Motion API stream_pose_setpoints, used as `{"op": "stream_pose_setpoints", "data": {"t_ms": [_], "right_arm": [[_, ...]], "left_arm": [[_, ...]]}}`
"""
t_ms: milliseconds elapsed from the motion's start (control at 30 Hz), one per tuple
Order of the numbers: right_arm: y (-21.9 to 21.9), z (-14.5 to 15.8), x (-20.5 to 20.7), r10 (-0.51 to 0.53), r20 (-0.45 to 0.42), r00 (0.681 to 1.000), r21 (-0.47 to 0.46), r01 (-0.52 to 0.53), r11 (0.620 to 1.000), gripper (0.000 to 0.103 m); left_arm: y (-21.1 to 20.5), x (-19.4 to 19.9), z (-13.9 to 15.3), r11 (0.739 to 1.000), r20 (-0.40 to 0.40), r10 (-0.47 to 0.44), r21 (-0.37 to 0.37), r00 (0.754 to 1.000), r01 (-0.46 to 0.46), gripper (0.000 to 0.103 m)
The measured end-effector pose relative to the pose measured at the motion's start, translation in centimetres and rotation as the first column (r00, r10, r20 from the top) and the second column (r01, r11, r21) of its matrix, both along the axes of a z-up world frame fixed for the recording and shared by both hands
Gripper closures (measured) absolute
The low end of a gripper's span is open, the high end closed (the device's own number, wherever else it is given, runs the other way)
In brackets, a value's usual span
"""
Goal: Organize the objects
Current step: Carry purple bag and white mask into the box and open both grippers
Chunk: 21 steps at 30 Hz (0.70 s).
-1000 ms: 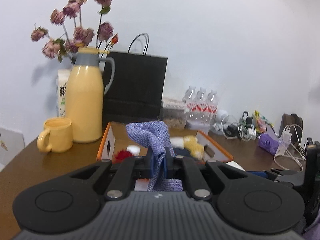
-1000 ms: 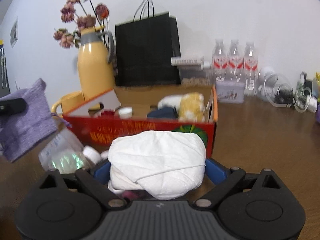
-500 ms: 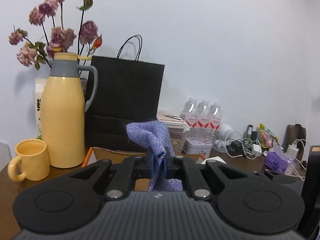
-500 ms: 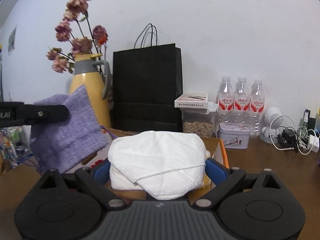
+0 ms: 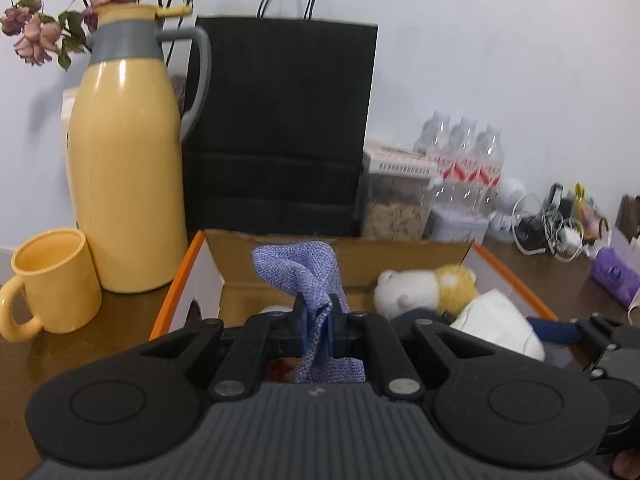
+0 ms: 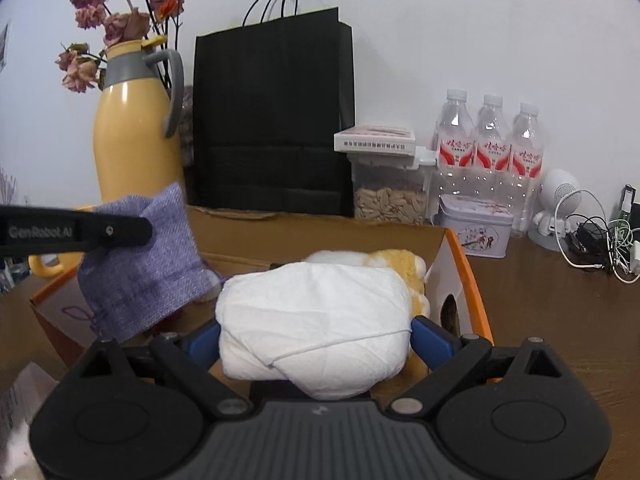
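Left gripper (image 5: 316, 330): jaws pressed nearly together, pinching a fold of the purple pouch (image 5: 306, 280); most of the cloth hangs free below and bunches above the pads.
Left grip risk: the pinch catches only a thin fold, so a jolt could let the pouch slide out. The right wrist view shows a loose drawstring trailing under it, which might snag on the box edge.
Right gripper (image 6: 316, 340): jaws held wide around the white bundle (image 6: 316, 320), the blue pads touching its two sides.
Right grip risk: the bundle looks soft and wrapped, and it bulges above the pads. A firmer squeeze may deform it, and a looser one may let it roll forward out of the jaws.
Where the things are: both hang over the open cardboard box (image 6: 460, 264), the pouch toward its left side, the bundle near the middle, neither resting on anything.
Box contents: a white-and-yellow plush toy (image 5: 428, 286) lies just beyond the bundle. Dropped on top of it, the bundle could tip toward the box wall or stay perched high.
Crowding: the two grippers are close together over the same box, so a sideways drift could knock one against the other.
Surroundings: the yellow jug (image 5: 128, 160) and yellow mug (image 5: 56, 280) stand just left of the box, and the black paper bag (image 5: 280, 120) behind it. A wide swing of the left hand could strike the mug.
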State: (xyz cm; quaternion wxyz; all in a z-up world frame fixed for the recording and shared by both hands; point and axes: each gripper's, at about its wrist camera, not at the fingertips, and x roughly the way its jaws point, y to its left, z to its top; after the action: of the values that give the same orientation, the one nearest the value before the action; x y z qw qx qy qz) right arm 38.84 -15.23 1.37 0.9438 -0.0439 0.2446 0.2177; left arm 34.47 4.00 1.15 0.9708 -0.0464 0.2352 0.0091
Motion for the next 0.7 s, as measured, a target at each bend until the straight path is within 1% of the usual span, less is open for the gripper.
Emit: {"op": "stream_pose_setpoints", "data": {"t_ms": [100,167,200,233,267,300,333,367,400,567,700], "right_arm": [[0.2,-0.1,-0.2,0.004,0.005,1.000,-0.011,-0.004,1.000,0.006],[0.2,-0.1,-0.7,0.006,0.017,1.000,-0.021,-0.005,1.000,0.003],[0.3,-0.1,-0.8,0.004,0.023,1.000,-0.027,-0.003,1.000,0.002],[0.3,-0.1,-0.9,0.001,0.028,1.000,-0.029,0.000,1.000,0.000],[0.2,0.0,-1.0,-0.003,0.033,0.999,-0.029,0.004,1.000,0.000],[0.2,0.0,-1.0,-0.007,0.035,0.999,-0.029,0.008,1.000,0.000],[0.1,0.0,-1.0,-0.010,0.034,0.999,-0.029,0.012,1.000,0.000],[0.0,0.0,-1.0,-0.011,0.032,0.999,-0.028,0.012,1.000,0.000],[0.0,0.0,-1.0,-0.011,0.029,1.000,-0.024,0.012,1.000,0.000],[-0.1,0.3,-1.2,-0.013,0.037,0.999,-0.021,0.014,1.000,0.000],[-0.1,0.5,-1.5,-0.012,0.044,0.999,-0.017,0.012,1.000,0.000]], "left_arm": [[-0.2,-0.2,-0.5,1.000,-0.008,-0.006,0.007,1.000,0.006,0.092],[-0.3,-0.2,-0.7,1.000,-0.008,-0.003,0.025,1.000,0.003,0.088],[-0.4,-0.3,-0.8,0.999,-0.007,0.003,0.034,1.000,-0.003,0.079],[-0.4,-0.3,-0.8,0.999,-0.003,0.012,0.041,1.000,-0.012,0.060],[-0.4,-0.4,-0.7,0.999,0.004,0.021,0.045,1.000,-0.021,0.047],[-0.3,-0.5,-0.7,0.998,0.016,0.033,0.046,0.999,-0.034,0.017],[-0.2,-0.6,-0.6,0.998,0.030,0.047,0.046,0.998,-0.048,0.000],[-0.2,-0.7,-0.6,0.997,0.048,0.063,0.049,0.997,-0.066,0.000],[-0.1,-0.7,-0.6,0.996,0.050,0.074,0.051,0.996,-0.077,0.000],[0.4,-0.8,-0.4,0.994,0.048,0.096,0.040,0.994,-0.098,0.000],[0.7,-1.4,-0.1,0.994,0.066,0.106,0.031,0.992,-0.108,0.000]]}}
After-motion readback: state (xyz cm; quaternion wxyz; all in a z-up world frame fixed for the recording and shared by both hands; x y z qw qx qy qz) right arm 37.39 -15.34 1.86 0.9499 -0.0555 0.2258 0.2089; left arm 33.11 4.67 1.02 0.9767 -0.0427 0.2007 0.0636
